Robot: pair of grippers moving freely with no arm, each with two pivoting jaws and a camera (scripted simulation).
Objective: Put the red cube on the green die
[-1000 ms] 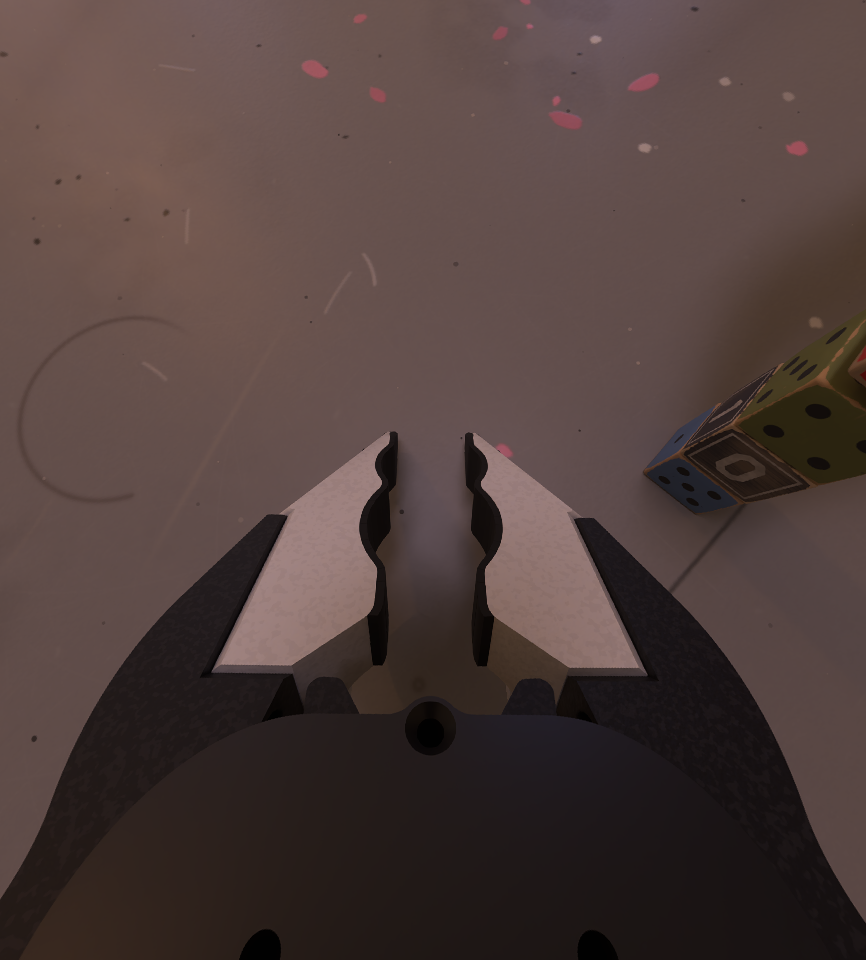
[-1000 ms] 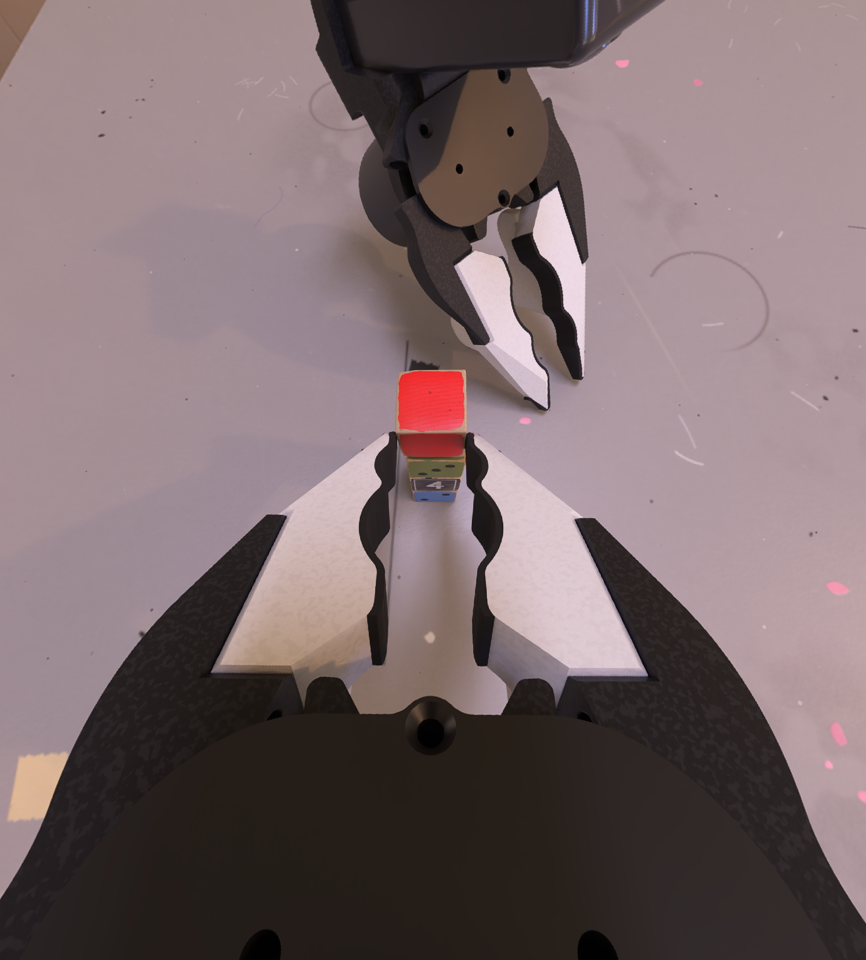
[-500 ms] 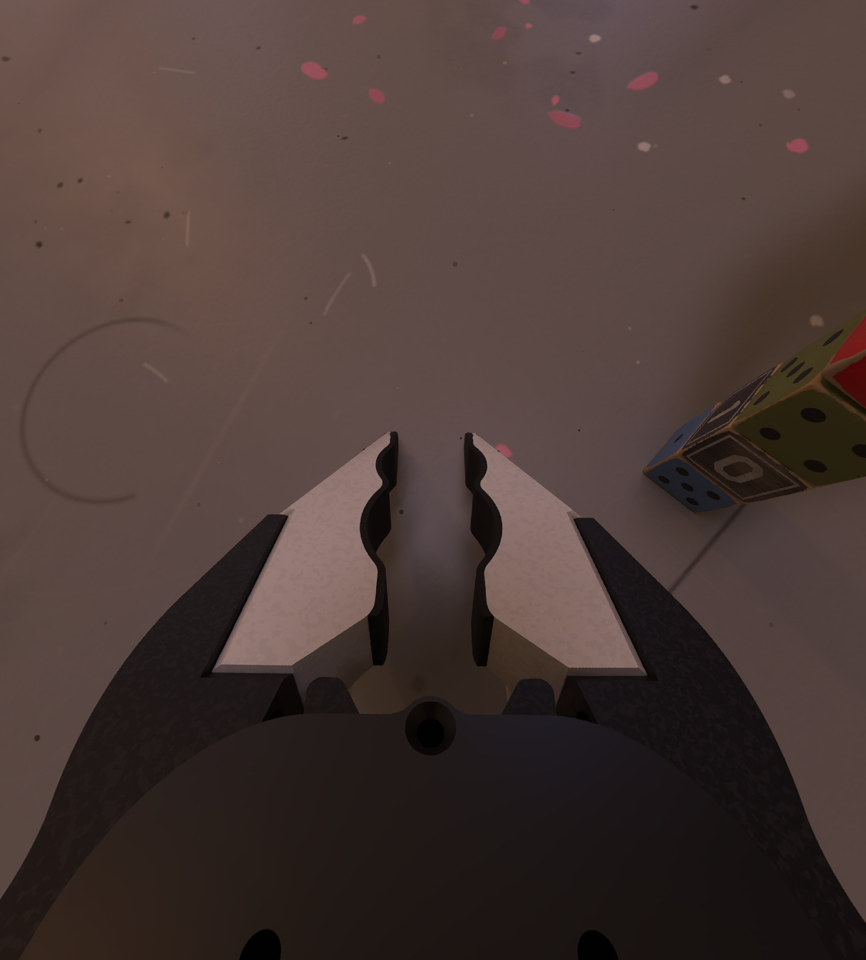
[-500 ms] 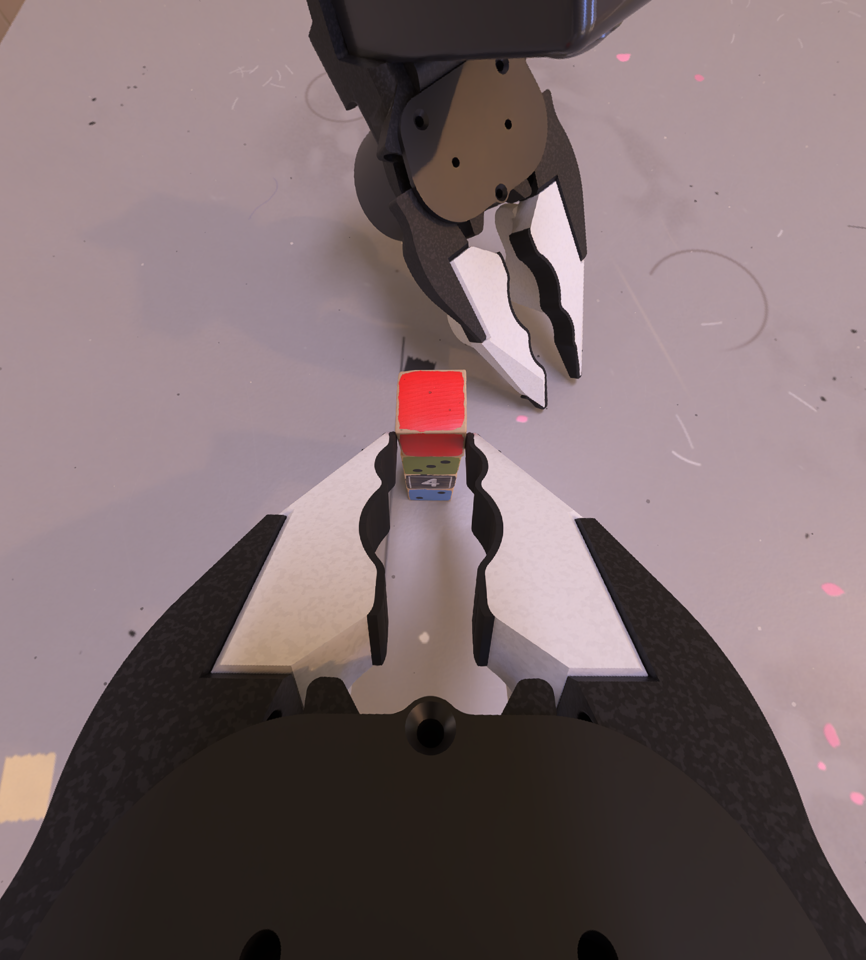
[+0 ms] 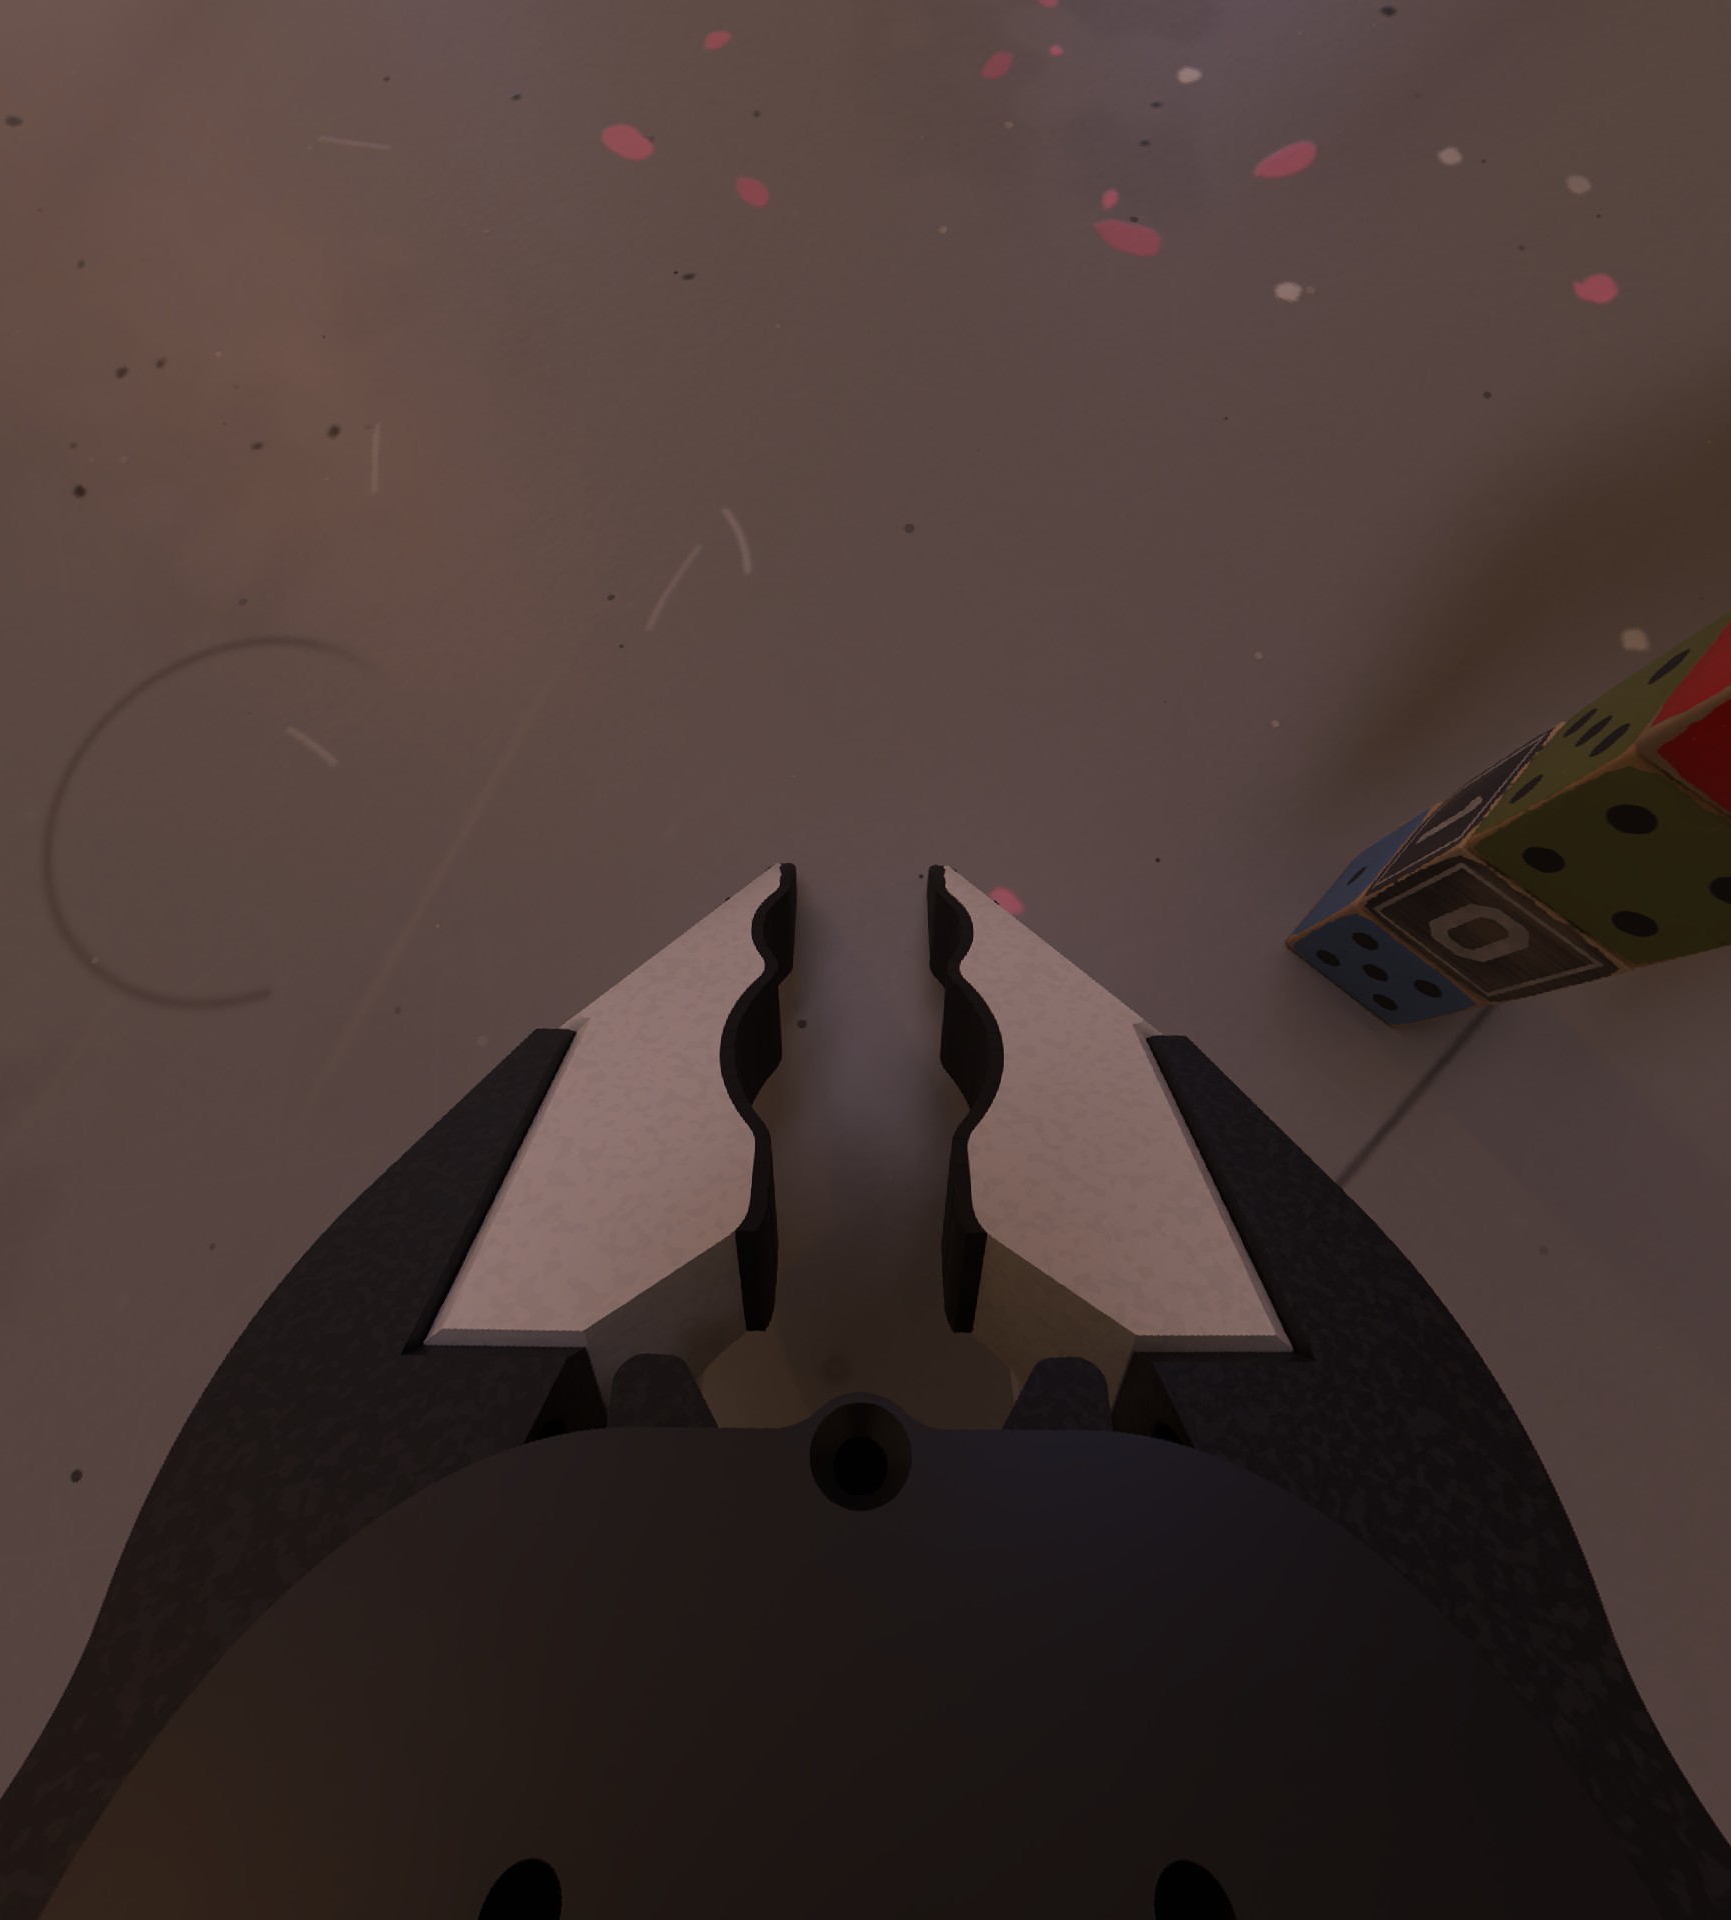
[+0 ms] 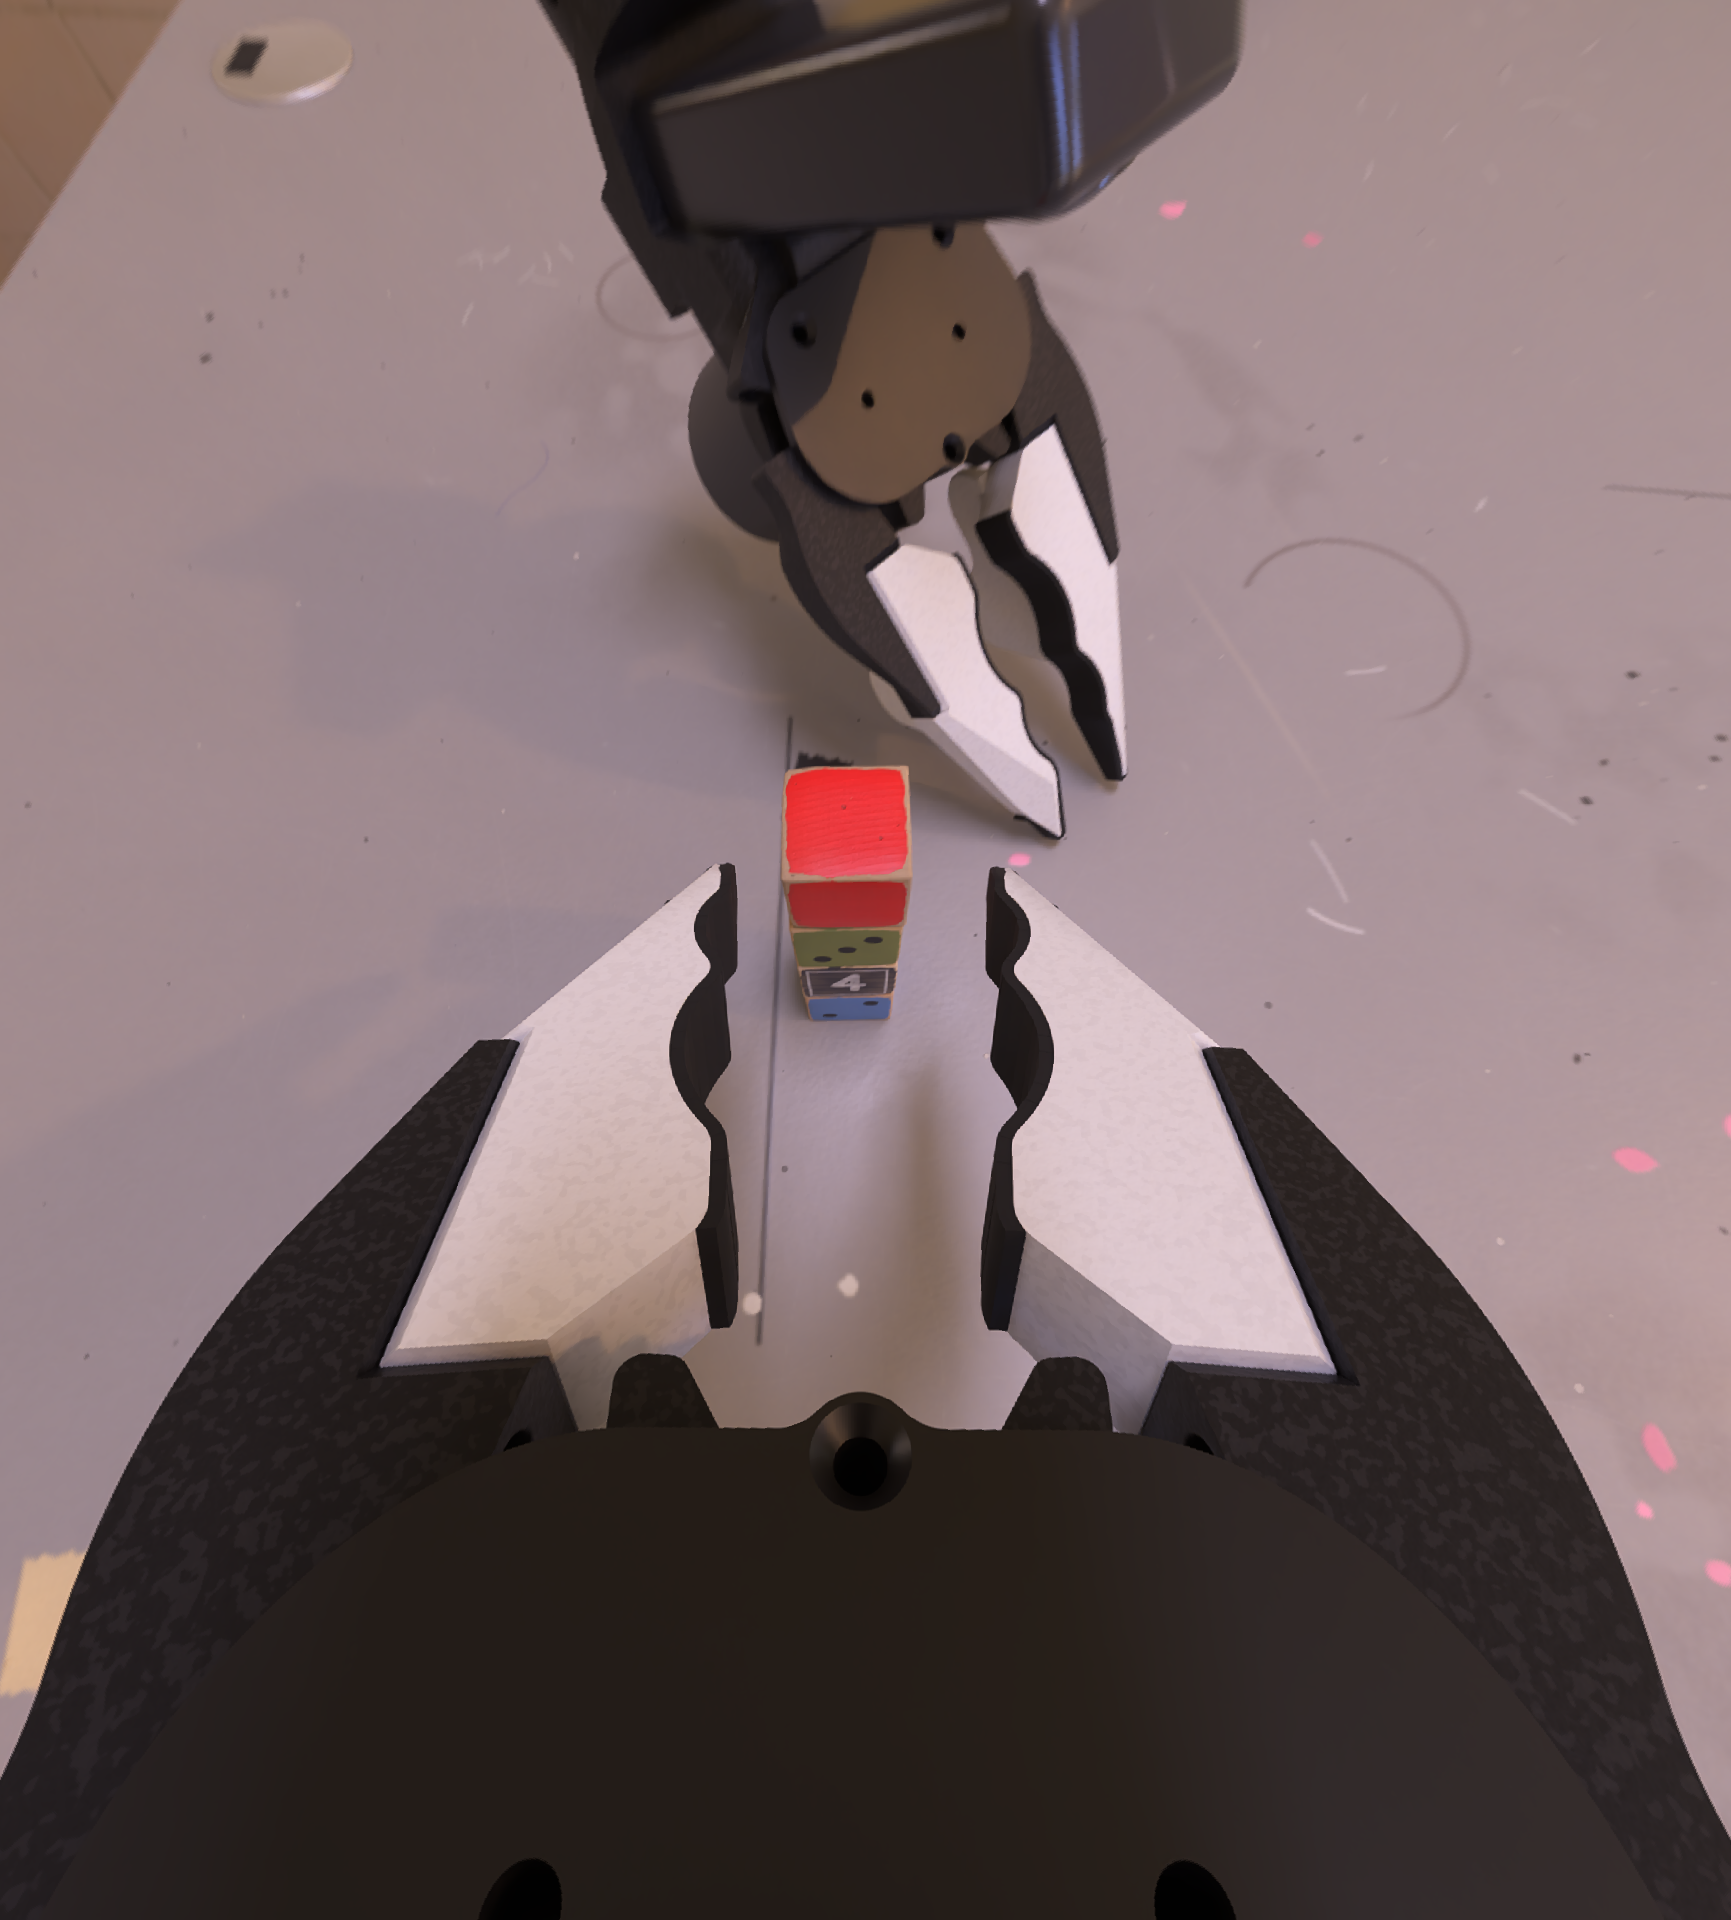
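- the red cube (image 6: 847,840) sits squarely on the green die (image 6: 846,945), topping a four-block tower; i see no lean in it.
- under the green die come a black numbered block (image 6: 847,982) and a blue die (image 6: 846,1009), on the grey table (image 6: 321,727).
- my right gripper (image 6: 861,883) has its fingers spread wide either side of the tower, clear of the blocks, holding nothing.
- my left gripper (image 5: 861,883) has a narrow gap between its fingers, empty, tips pointing down at bare table just beside the tower.
- pink paint flecks (image 5: 1131,237) dot the tabletop.
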